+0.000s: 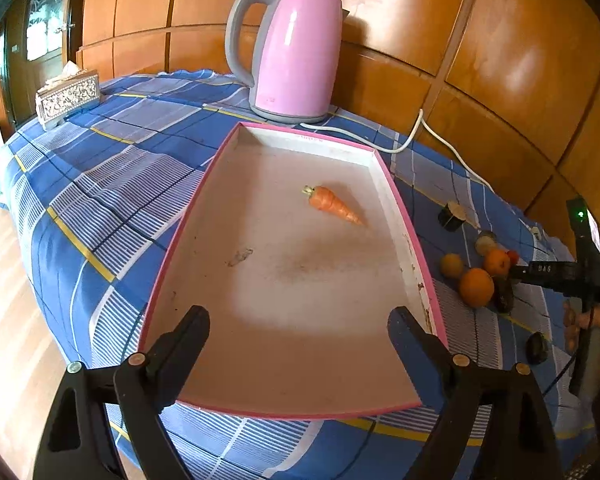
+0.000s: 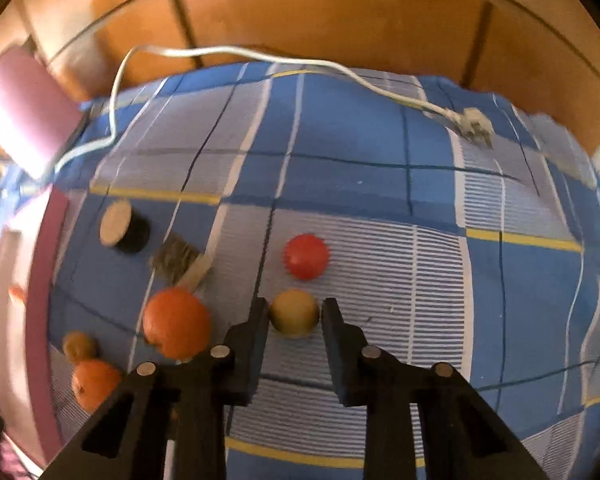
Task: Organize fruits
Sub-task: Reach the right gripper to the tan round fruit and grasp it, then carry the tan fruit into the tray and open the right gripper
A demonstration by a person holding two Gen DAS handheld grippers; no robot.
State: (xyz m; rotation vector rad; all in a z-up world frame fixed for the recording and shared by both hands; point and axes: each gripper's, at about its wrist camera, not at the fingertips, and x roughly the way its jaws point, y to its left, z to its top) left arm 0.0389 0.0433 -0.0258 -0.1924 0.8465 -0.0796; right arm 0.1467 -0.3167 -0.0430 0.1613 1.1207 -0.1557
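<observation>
- The left gripper [image 1: 300, 328] hangs over the near end of a shallow pink-rimmed tray [image 1: 404, 216], its jaws spread wide with nothing between them.
- A small orange carrot [image 1: 334, 205] lies alone on the tray floor, toward the far right part, its green stub pointing left.
- The tray rests on a blue checked cloth [image 1: 112, 184]; a pink kettle [image 1: 296, 56] stands just beyond its far edge, and a patterned tissue box [image 1: 68, 98] sits far left.
- The right gripper [image 2: 295, 314] points down at the cloth to the right of the tray, its jaws clenched on a small yellowish round fruit [image 2: 294, 312], which the pads touch on both sides.
- A red round fruit [image 2: 306, 256] lies just beyond it, apart from the fingers.
- A large orange [image 2: 176, 326] sits just left of the left finger; a smaller orange [image 2: 96, 384] and a small brownish fruit [image 2: 79, 345] lie nearer the tray.
- A black cylinder with a pale face [image 2: 124, 229] and a fuzzy brown halved piece [image 2: 182, 262] lie farther back on the left.
- A white cord [image 2: 236, 53] runs along the far side to a plug [image 2: 474, 120].
</observation>
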